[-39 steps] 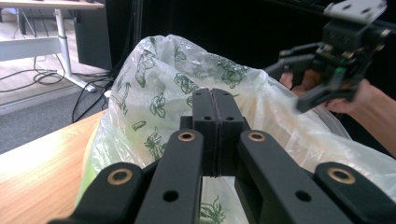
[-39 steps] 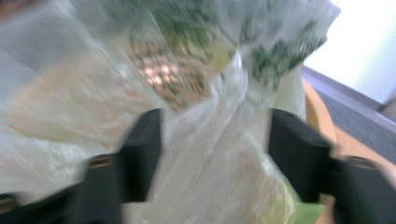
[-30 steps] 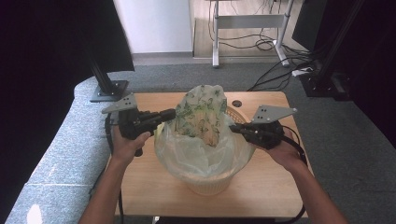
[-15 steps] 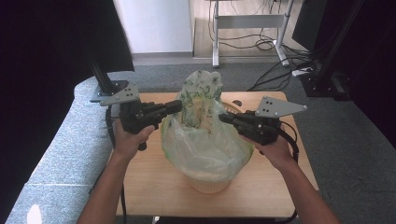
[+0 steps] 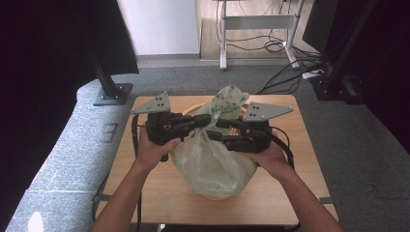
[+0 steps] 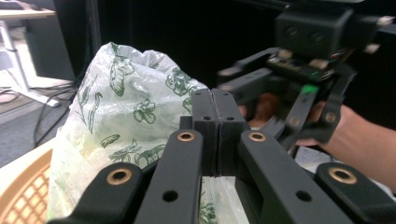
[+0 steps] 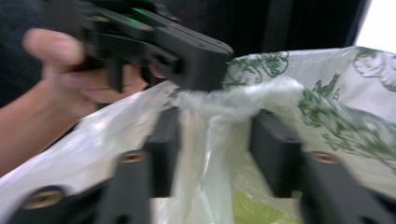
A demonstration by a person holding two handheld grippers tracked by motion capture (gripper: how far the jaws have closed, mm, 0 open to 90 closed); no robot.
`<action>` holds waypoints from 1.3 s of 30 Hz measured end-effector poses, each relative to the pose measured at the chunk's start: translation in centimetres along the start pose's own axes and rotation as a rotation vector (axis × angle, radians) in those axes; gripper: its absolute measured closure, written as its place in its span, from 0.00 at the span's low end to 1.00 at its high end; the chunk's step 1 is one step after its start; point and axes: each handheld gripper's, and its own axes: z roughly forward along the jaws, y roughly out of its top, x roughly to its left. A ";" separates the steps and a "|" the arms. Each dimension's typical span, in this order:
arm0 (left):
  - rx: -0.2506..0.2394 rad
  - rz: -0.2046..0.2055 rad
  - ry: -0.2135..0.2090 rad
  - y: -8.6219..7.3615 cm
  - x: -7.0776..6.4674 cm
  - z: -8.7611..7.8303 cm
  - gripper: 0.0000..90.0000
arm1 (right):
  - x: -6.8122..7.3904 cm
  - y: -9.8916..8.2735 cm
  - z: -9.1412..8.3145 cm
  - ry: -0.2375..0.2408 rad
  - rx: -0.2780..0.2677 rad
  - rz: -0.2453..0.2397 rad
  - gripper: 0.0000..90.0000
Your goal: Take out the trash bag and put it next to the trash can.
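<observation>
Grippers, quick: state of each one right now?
Left gripper: shut on the translucent green-printed plastic bag.
Right gripper: open, jaws just been opening, bag plastic between them.

On the table (image 5: pixel 145 193), centre: plastic bag (image 5: pixel 212 164), sitting in a basket (image 6: pixel 23 186). Left gripper (image 5: pixel 205 120) to the bag's left, right gripper (image 5: pixel 220 129) to its right, tips meeting near the bag's gathered top. Behind the table, a desk frame (image 5: pixel 256 21); cables (image 5: pixel 285 72) on the floor at back right
</observation>
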 end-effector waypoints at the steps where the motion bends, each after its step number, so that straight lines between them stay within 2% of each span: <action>1: 0.003 -0.001 -0.007 0.0 -0.1 0.1 0.99 | 0.0 0.0 0.3 -0.009 0.005 0.004 0.49; 3: 0.005 -0.005 -0.021 -0.1 -0.2 0.3 0.99 | 0.2 0.2 0.9 -0.017 0.011 0.000 0.45; 4: 0.006 -0.008 -0.030 -0.1 -0.2 0.4 0.99 | 0.4 0.3 1.1 -0.022 0.009 -0.002 0.48; 8: 0.006 -0.005 -0.033 -0.3 -0.3 0.2 0.98 | 1.1 0.5 1.8 -0.047 0.033 -0.058 0.82; 10: -0.012 -0.005 -0.055 -0.3 -0.1 -0.3 0.91 | 1.4 0.5 1.9 -0.071 0.049 -0.067 0.94; 12: -0.047 0.003 -0.028 -0.3 0.1 -1.4 0.83 | 1.4 0.5 1.8 -0.094 0.056 -0.063 0.96; 15: -0.097 0.004 0.028 -0.5 0.7 -3.4 0.69 | 1.2 0.8 0.9 -0.112 0.034 -0.052 0.97; 19: -0.125 0.011 0.124 -1.0 1.6 -5.7 0.53 | 0.8 1.9 -0.9 -0.115 -0.011 -0.054 0.98; 21: -0.133 0.002 0.149 -1.4 2.2 -6.6 0.46 | 0.8 2.7 -1.8 -0.115 -0.041 -0.060 0.98; 23: -0.111 0.004 0.166 -2.0 2.7 -7.0 0.41 | 0.9 3.5 -2.6 -0.105 -0.072 -0.064 0.98; 25: -0.065 0.013 0.162 -2.6 3.1 -6.6 0.38 | 1.1 4.3 -3.3 -0.089 -0.108 -0.064 0.98; 27: -0.008 0.047 0.154 -3.1 2.9 -5.6 0.34 | 1.3 5.0 -3.5 -0.067 -0.134 -0.052 0.98; 29: 0.042 0.106 0.151 -3.4 2.3 -4.2 0.30 | 1.7 5.5 -3.3 -0.040 -0.152 -0.040 0.98; 31: 0.081 0.156 0.140 -3.3 1.3 -2.8 0.26 | 2.1 5.7 -2.5 -0.014 -0.146 -0.033 0.98; 33: 0.096 0.192 0.135 -2.9 0.5 -1.4 0.24 | 2.7 5.7 -1.5 0.008 -0.127 -0.035 0.98; 34: 0.100 0.198 0.121 -2.8 0.1 -0.8 0.24 | 3.0 5.7 -0.9 0.019 -0.116 -0.037 0.98; 36: 0.105 0.204 0.125 -2.5 -0.5 0.2 0.24 | 3.6 5.6 0.2 0.043 -0.100 -0.046 0.98; 38: 0.106 0.213 0.113 -2.3 -0.7 0.7 0.28 | 4.1 5.4 1.1 0.060 -0.089 -0.040 0.98; 39: 0.097 0.245 0.111 -2.2 -0.5 0.9 0.33 | 4.2 5.3 1.4 0.072 -0.086 -0.033 0.98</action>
